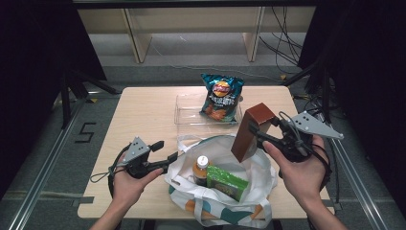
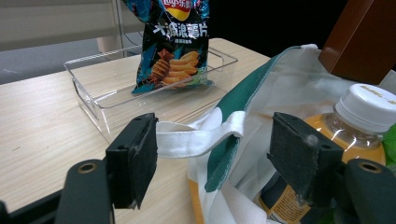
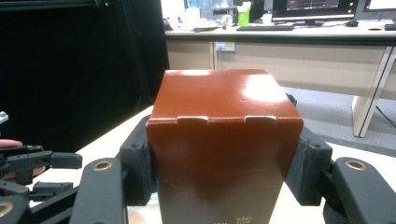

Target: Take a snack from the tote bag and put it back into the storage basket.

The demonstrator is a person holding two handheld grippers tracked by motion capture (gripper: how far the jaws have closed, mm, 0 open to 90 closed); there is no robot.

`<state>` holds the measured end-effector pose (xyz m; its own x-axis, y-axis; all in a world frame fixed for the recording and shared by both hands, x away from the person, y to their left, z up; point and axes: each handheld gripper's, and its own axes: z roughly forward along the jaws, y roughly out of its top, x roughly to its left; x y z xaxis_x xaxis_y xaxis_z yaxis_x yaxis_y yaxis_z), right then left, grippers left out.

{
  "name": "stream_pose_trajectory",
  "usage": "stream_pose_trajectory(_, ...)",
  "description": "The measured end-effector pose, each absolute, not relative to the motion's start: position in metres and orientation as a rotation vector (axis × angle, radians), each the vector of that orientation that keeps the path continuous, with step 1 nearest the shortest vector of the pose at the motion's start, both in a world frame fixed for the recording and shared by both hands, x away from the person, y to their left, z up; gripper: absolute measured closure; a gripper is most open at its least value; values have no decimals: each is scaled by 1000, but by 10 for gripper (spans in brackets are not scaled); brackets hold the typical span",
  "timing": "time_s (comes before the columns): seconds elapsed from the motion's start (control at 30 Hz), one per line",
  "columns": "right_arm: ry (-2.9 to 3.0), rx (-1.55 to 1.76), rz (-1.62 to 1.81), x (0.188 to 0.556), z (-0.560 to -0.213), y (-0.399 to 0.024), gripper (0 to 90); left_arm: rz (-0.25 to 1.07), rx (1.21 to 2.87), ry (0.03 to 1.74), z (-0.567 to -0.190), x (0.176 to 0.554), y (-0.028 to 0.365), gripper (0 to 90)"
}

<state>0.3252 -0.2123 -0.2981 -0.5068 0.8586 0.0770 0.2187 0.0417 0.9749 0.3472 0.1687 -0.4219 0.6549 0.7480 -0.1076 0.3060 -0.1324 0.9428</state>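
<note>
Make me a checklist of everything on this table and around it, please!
Surface: light wooden table, bare at its left side.
Job's things: tall brown box held above the white and green tote bag; orange drink bottle and green packet inside the bag.
Clutter: chips bag standing in a clear tray behind the bag.
Grippers: right gripper clamped on the box's sides; left gripper open, a bag handle between its jaws.
Cables: a black cable loops from the left gripper; more on the floor behind.
Surroundings: black curtains, pale desks, grey floor.
</note>
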Motion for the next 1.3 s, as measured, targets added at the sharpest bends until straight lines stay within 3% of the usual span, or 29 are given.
stream_pose_trajectory(1.3,1598,1016,1564,338,-287,-213,392,469,1706,873,-422,347,168,319)
